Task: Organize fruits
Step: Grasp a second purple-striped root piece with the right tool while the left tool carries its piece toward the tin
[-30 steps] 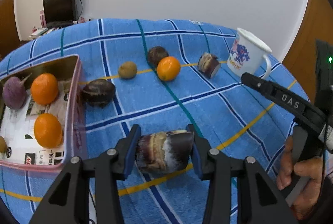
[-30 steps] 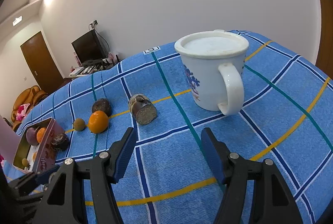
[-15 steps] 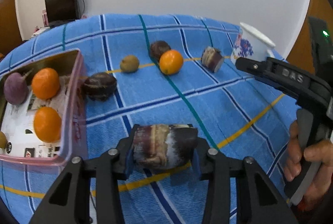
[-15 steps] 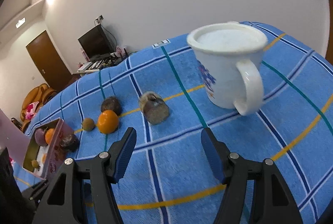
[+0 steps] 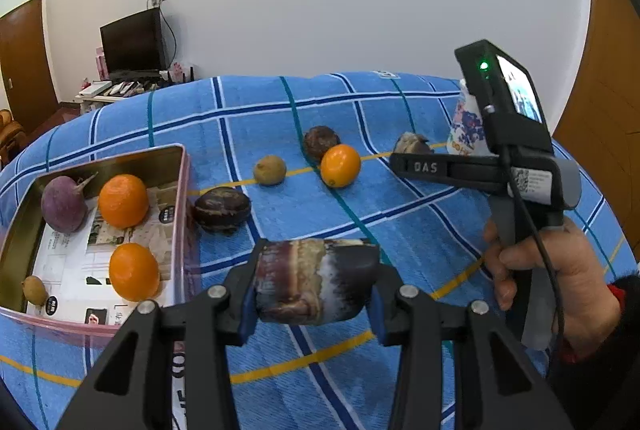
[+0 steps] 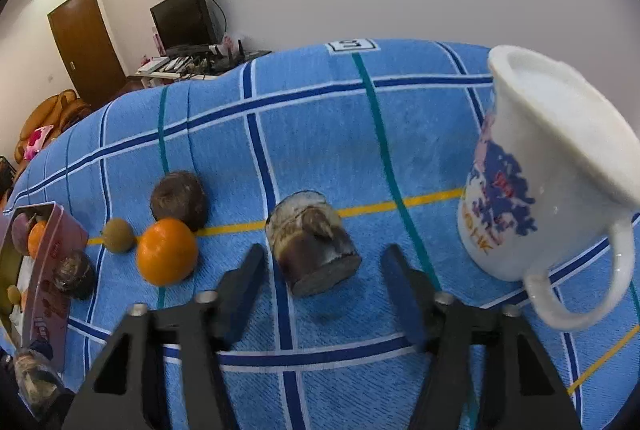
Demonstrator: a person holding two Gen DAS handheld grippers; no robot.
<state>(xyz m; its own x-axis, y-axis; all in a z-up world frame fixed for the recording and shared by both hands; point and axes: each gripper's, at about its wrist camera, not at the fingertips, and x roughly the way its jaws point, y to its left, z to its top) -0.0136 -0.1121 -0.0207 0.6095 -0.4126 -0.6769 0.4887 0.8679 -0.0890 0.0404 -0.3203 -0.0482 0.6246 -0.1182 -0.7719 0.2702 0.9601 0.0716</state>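
My left gripper (image 5: 316, 270) is shut on a short purple-brown sugarcane piece (image 5: 316, 284), held crosswise a little above the blue checked cloth, beside the pink tin box (image 5: 182, 198). My right gripper (image 6: 323, 254), gripped by a hand (image 5: 560, 270), points at a second cane piece (image 6: 316, 250) lying on the cloth. Its jaws are closing, with that piece between the fingertips, and the pads are not touching it. An orange (image 6: 166, 256), a small brown fruit (image 6: 118, 234) and a dark round fruit (image 6: 180, 200) lie to its left. Another dark fruit (image 5: 222, 210) rests against the box.
The box holds two oranges (image 5: 124, 200), a purple root-like fruit (image 5: 62, 204) and a small brown fruit (image 5: 34, 290). A white mug (image 6: 540, 182) with a lid stands right of the second cane piece. A television and a door are far behind.
The left gripper has raised its cane piece slightly off the cloth. The right gripper has swung left from the mug to the second cane piece, and its jaws have narrowed.
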